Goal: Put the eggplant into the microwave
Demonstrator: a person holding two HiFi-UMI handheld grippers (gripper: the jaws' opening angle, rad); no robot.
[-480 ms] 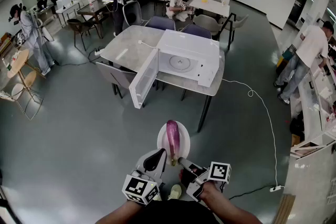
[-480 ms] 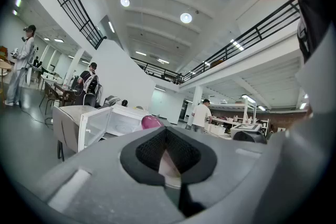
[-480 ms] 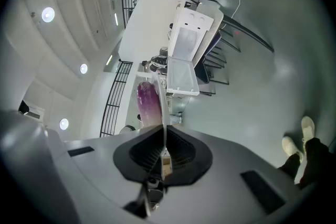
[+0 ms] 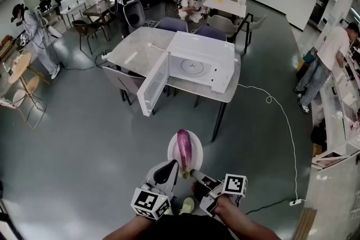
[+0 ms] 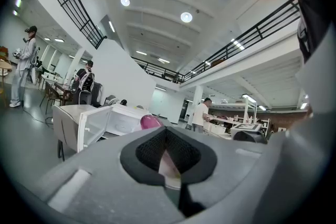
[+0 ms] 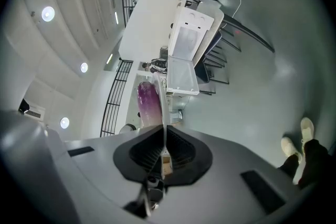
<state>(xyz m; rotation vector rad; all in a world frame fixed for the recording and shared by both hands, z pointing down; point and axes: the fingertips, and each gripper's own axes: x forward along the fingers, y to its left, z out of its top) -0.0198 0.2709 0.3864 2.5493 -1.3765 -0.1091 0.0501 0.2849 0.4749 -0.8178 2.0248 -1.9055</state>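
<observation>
A purple eggplant lies on a white plate that hangs in the air over the grey floor. My left gripper is shut on the plate's near left rim, and my right gripper is shut on its near right rim. The left gripper view has the plate's rim pinched between the pads, with the eggplant beyond. In the right gripper view the plate runs edge-on into the shut jaws, the eggplant beside it. Ahead, the white microwave stands on a table, its door swung open.
Chairs stand around the table. A white power cable trails across the floor from the microwave to the right. Several people work at tables at the back and along the right counter. Grey floor lies between me and the table.
The plate, the eggplant and both grippers hold their place. A person at the far tables has stepped a little to the left.
</observation>
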